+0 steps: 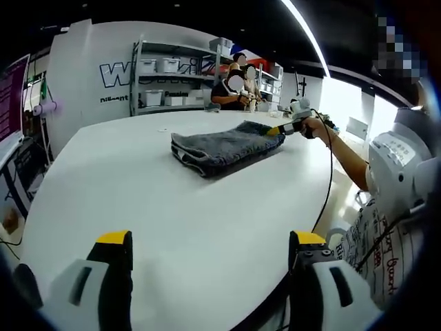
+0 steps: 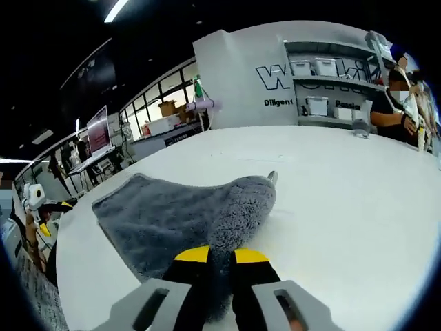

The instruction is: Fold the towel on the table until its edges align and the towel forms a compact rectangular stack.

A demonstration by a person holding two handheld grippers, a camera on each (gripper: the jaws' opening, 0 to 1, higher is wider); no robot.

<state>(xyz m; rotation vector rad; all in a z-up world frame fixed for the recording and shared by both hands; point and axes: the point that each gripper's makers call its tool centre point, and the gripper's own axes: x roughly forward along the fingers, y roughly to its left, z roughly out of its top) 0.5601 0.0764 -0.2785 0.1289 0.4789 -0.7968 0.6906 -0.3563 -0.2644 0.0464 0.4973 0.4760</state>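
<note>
Right gripper (image 2: 220, 256) is pinching folded grey towel (image 2: 186, 221) edge on white table (image 2: 344, 200); left gripper (image 1: 207, 252) is hovering wide open, empty.

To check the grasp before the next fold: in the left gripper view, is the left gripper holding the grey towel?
No: the left gripper stands open over bare table, well apart from the grey towel.

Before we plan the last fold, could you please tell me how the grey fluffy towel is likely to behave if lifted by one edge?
Probably floppy: the grey fluffy towel sags in soft rounded folds. Likely light, since the right gripper pinches just its edge. Its plush pile should resist slipping.
</note>
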